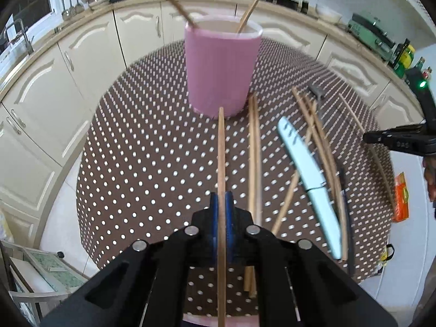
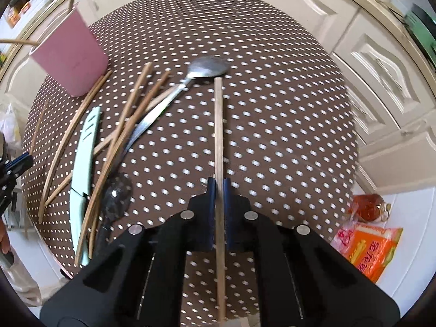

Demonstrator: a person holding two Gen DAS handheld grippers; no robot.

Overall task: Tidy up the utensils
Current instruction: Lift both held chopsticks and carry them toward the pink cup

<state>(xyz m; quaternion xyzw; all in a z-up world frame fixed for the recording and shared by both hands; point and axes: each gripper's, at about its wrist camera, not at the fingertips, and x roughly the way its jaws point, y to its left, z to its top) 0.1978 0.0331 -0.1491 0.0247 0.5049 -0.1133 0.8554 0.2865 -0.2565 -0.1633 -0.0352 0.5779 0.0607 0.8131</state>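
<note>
Chopsticks everywhere on the polka-dot table [image 1: 141, 141], and both grippers have one! Left gripper [image 1: 221, 204] is clamped tight on a single wooden chopstick [image 1: 221, 147], blue pads pinching its sides, the stick's tip reaching toward the base of the pink cup [image 1: 222, 65]. Two more sticks already stand in that cup, leaning out over its rim. Just right of the cup lies a pair of chopsticks [image 1: 254, 158], then a pale blue knife [image 1: 308, 169] tangled among a loose heap of chopsticks [image 1: 321, 141]. Over on the right gripper [image 2: 219, 188], jaws squeezed shut on another chopstick [image 2: 218, 125], its far end just short of the bowl of a metal spoon [image 2: 209, 66], well right of the cup. A black spoon [image 2: 117, 193] sits under the heap.
</note>
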